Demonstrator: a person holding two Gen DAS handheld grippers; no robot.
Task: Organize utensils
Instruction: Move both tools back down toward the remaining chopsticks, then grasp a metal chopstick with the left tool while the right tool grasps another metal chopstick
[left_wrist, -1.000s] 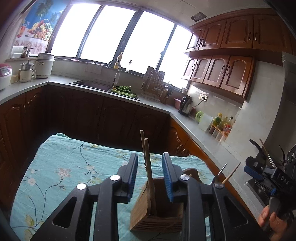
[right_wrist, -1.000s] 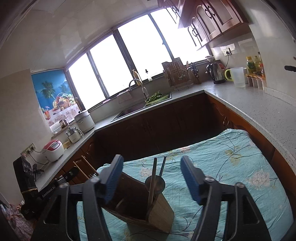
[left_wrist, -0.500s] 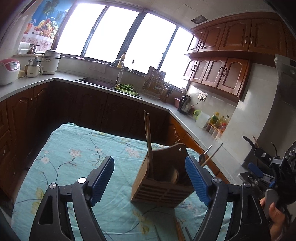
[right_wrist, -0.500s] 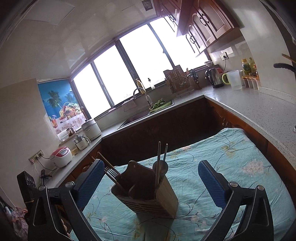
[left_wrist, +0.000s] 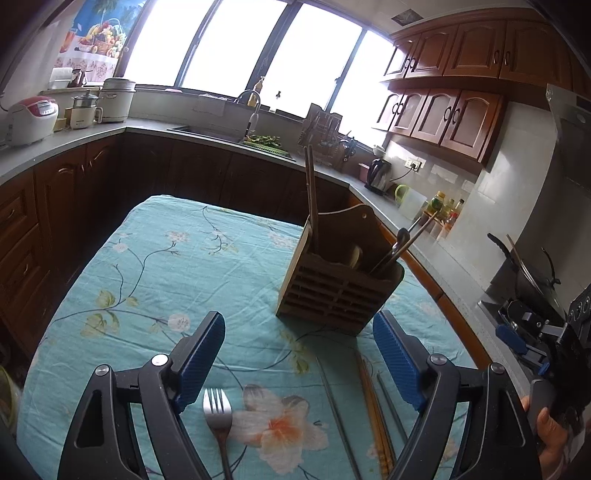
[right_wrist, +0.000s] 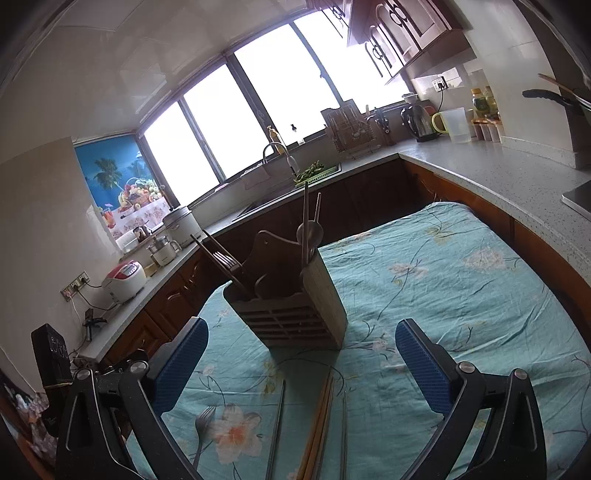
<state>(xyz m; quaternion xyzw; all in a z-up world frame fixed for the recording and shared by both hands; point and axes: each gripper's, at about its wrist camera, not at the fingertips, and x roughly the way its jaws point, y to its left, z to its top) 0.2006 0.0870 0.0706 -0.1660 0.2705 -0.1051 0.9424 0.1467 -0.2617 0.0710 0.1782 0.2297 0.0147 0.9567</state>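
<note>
Wooden caddy (left_wrist: 341, 291) standing upright on floral cloth (left_wrist: 159, 266), both grippers hovering short of it.

Left gripper (left_wrist: 299, 363): jaws having just been opening, now spread wide, nothing btwn pads. Right gripper (right_wrist: 303, 363): likewise having just been opening, spread wide, empty; also showing at right edge of left view w/ a hand (left_wrist: 550, 428) on its grip. Caddy holding chopsticks (left_wrist: 312, 206) upright in one slot, spoon (right_wrist: 309, 232) + fork (right_wrist: 225, 260) leaning in others. Lying flat on cloth near cameras, apart from caddy: loose fork (left_wrist: 218, 413), wooden chopstick pair (left_wrist: 375, 410), metal chopsticks (right_wrist: 276, 424) either side. Kettle (left_wrist: 378, 175) sitting on counter behind.
</note>
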